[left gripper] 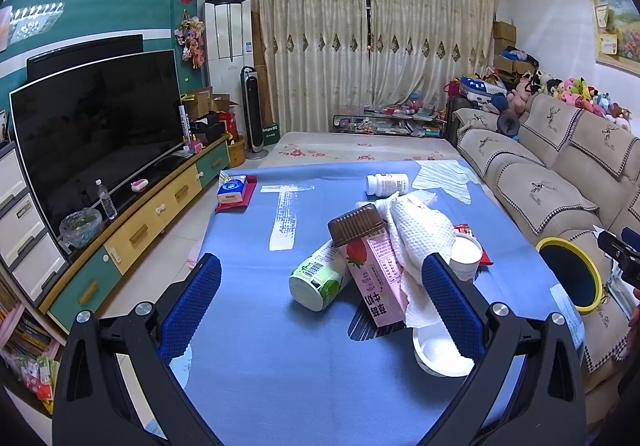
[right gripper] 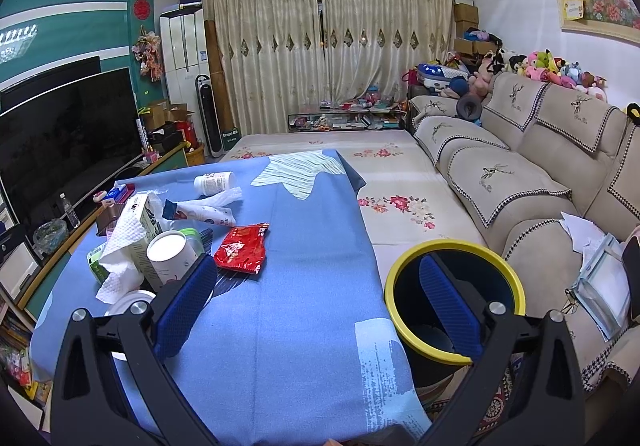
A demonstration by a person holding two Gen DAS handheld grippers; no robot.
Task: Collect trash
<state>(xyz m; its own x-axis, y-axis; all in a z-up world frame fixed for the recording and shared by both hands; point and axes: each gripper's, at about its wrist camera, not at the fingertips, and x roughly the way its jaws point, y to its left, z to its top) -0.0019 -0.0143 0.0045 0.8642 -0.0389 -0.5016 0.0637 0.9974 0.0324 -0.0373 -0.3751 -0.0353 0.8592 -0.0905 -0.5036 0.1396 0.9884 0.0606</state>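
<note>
Trash lay heaped on the blue cloth (left gripper: 248, 346) of the table, ahead of the left gripper (left gripper: 320, 302), whose blue-padded fingers (left gripper: 192, 310) stood wide apart and held nothing. Nearest it sat a white lid (left gripper: 434, 354), partly behind the right finger. Just beyond, a pink carton (left gripper: 374, 278) lay flat, with a green-and-white bottle (left gripper: 320, 278) on its side touching the carton's left edge. A brown tub (left gripper: 356, 224) rested tilted on top of the carton, and a crumpled paper towel (left gripper: 416, 238) draped over the carton's right side. A white cup (right gripper: 172, 256) stood beside the towel, and a red wrapper (right gripper: 242, 248) lay flat just to the cup's right. Further back a white pill bottle (left gripper: 386, 184) lay on its side, and a tissue pack (left gripper: 232, 192) sat at the far left corner.

The right gripper (right gripper: 320, 300) hung over the table's right edge, fingers (right gripper: 448, 302) likewise spread and empty (its right finger seen over the bin's mouth). The yellow-rimmed bin (right gripper: 400, 310) stood on the floor between table and sofa (right gripper: 508, 182)
</note>
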